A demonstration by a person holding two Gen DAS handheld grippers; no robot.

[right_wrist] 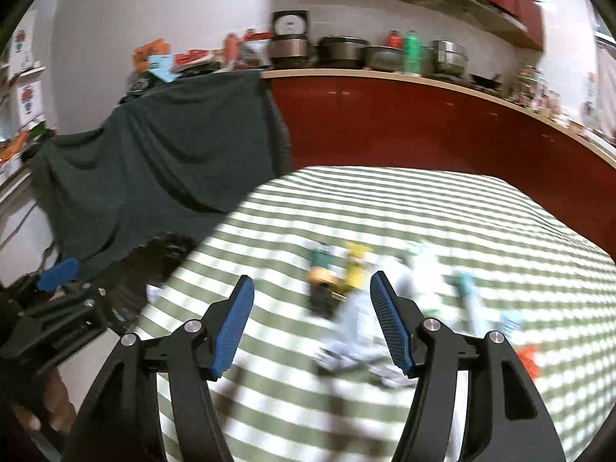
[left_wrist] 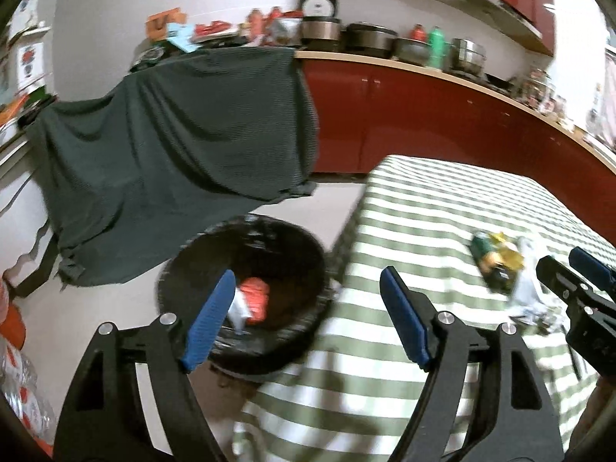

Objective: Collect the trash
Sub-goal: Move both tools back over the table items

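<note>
My left gripper point(left_wrist: 308, 281) is open and empty above the black-lined trash bin point(left_wrist: 215, 238), which stands on the floor beside the table. A red and white wrapper point(left_wrist: 256, 300) lies inside the bin. My right gripper point(right_wrist: 312, 279) is also open and empty, over the striped tablecloth point(right_wrist: 269, 404). Just beyond its fingers lie blurred trash pieces: a green and yellow wrapper pile point(right_wrist: 335, 275), crumpled pale plastic point(right_wrist: 356, 340), a teal scrap point(right_wrist: 467, 285) and an orange scrap point(right_wrist: 528, 358). The left wrist view shows the same wrapper pile point(left_wrist: 496, 261) with the right gripper point(left_wrist: 569, 263) beside it.
A dark green cloth point(left_wrist: 173, 146) is draped over furniture behind the bin. Red cabinets point(left_wrist: 423, 115) run along the back under a counter crowded with pots and bottles. Packed plastic bottles point(left_wrist: 19, 392) stand on the floor at the lower left.
</note>
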